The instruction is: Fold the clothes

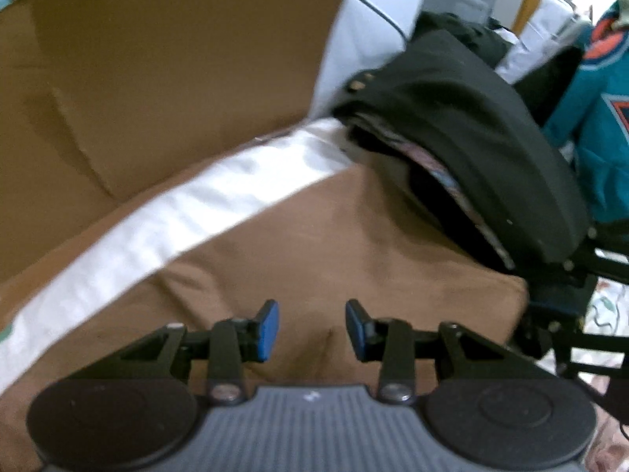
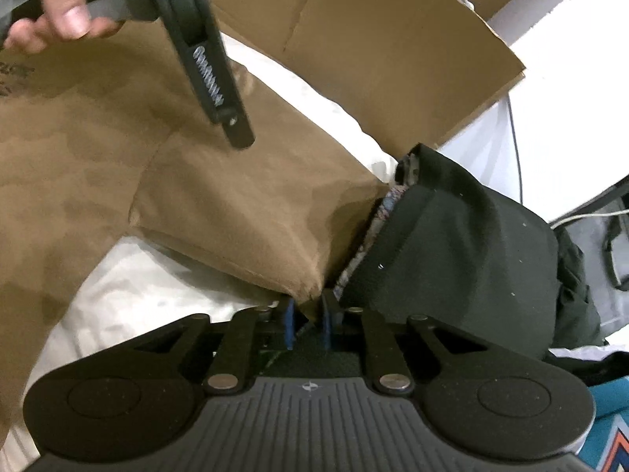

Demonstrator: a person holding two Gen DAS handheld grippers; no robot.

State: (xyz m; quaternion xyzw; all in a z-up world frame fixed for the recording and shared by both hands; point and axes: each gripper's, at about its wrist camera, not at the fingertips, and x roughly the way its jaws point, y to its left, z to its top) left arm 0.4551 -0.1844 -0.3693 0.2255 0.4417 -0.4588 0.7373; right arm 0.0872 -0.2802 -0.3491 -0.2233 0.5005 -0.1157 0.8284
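A brown shirt (image 1: 314, 244) lies spread on a white sheet (image 1: 165, 220). My left gripper (image 1: 312, 330) hovers just above the brown cloth, open, with nothing between its blue pads (image 1: 269, 328). In the right wrist view the same brown shirt (image 2: 220, 192) has its sleeve folded across, and my right gripper (image 2: 308, 324) is shut on the sleeve's corner. The left gripper's black arm (image 2: 208, 67) shows at the top left there, held by a hand (image 2: 63, 11). A folded black garment (image 2: 464, 251) sits right beside the sleeve.
A cardboard box (image 1: 157, 70) stands open behind the shirt, also seen as cardboard box (image 2: 393, 51). The stack of dark folded clothes (image 1: 471, 145) lies at the right. A teal printed garment (image 1: 597, 118) is at the far right edge.
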